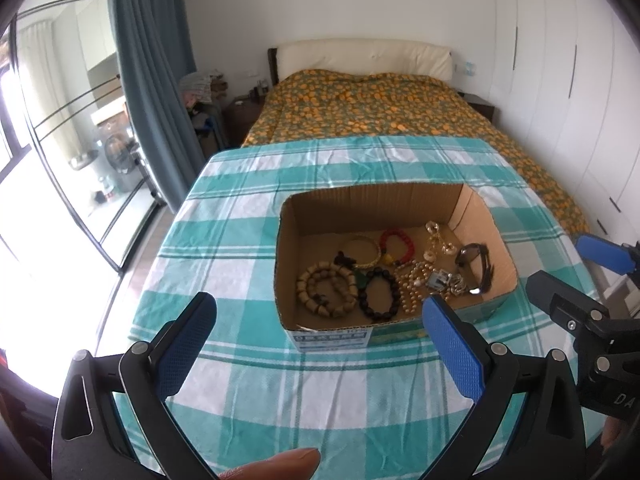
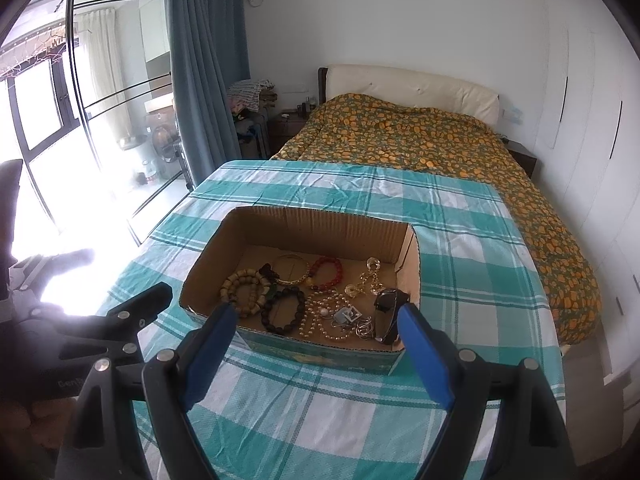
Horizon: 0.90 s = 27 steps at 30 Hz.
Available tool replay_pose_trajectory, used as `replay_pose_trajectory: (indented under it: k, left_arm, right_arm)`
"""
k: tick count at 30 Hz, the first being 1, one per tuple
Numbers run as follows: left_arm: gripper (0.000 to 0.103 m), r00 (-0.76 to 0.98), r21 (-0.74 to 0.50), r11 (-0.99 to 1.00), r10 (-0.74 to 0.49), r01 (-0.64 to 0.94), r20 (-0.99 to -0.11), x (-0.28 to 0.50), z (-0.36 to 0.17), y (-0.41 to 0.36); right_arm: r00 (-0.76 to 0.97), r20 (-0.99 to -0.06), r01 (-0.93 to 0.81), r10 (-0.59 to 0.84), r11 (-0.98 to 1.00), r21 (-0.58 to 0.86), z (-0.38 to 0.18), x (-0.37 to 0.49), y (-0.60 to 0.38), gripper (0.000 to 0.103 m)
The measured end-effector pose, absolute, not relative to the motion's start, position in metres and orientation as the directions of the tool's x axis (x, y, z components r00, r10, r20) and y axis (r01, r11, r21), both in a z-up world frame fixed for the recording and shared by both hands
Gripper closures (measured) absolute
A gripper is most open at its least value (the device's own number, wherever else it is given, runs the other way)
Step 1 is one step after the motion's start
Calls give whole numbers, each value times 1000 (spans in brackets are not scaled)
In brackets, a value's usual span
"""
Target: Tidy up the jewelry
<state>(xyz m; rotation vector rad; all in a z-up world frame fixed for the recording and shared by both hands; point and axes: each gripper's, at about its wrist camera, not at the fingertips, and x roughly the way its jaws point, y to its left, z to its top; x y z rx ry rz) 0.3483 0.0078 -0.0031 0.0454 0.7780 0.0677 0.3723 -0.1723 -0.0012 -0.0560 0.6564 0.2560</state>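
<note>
A shallow cardboard box (image 1: 394,322) with its top cut open sits on a table under a teal-and-white checked cloth (image 1: 224,240); everything the task concerns lies loose on its floor. In the left wrist view, a tan wooden bead bracelet (image 1: 326,290), coiled in a double loop, fills the box's 8 o'clock corner. Just beside it, toward 6 o'clock, lies a dark brown bead bracelet (image 1: 380,296). A plain gold bangle (image 1: 362,250) lies near the box's centre, partly over a small black beaded piece (image 1: 345,260), and a red bead bracelet (image 1: 397,245) carrying a yellow bead sits at about 12 o'clock. A string of cream pearls (image 1: 412,286) trails from the centre toward 5 o'clock. Pale gold-and-white link pieces (image 1: 438,240) rest at 1 o'clock, a small silver cluster (image 1: 446,282) at 4 o'clock, and dark sunglasses (image 1: 478,266) lie along the 3 o'clock wall. The pieces touch and overlap in places.

The left gripper (image 1: 320,340) hovers over the cloth near the box's front wall, blue-padded fingers (image 1: 454,346) spread wide with nothing between them. The right gripper (image 2: 318,350) is held at that same front wall, likewise spread wide and empty; the right wrist view frames the box's near edge between its pads.

A bed with an orange-spotted cover (image 2: 420,136) stands behind the table, and a blue curtain (image 2: 204,60) hangs at 10 o'clock.
</note>
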Motion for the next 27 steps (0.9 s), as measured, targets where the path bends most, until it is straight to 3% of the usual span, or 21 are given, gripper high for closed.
replay_pose_trajectory:
  k: [27]
  left_arm:
    - [0, 699, 38, 997, 73, -66, -711, 348, 2, 13]
  right_arm:
    - [766, -604, -254, 221, 967, 31, 7, 366, -170, 18]
